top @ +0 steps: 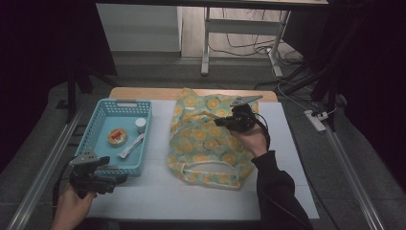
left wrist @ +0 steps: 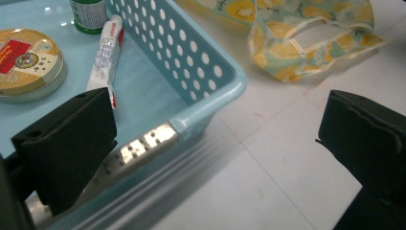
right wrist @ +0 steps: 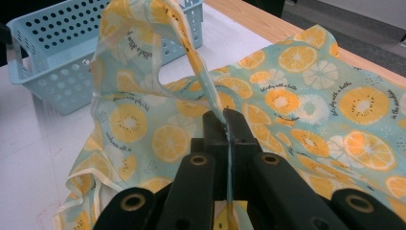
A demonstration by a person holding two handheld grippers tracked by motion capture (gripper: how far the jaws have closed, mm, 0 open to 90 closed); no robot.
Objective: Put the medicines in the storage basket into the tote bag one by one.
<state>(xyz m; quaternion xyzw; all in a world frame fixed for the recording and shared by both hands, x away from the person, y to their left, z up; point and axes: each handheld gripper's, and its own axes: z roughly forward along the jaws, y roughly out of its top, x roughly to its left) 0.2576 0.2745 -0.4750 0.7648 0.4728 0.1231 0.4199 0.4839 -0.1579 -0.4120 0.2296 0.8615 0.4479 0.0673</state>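
On the white bench, your right gripper pinches the fruit-print bag; your left gripper gapes wide beside the blue basket's near corner.

I see a light blue basket with holed walls on the white sheet that covers the table. In it lie a round tin with a red label, a white tube just beside the tin, and a small bottle with a white cap near the far wall. From my left-hand camera the bottle looks green. Past the table I make out white metal legs and loose cables on the floor, and a power strip at the right.
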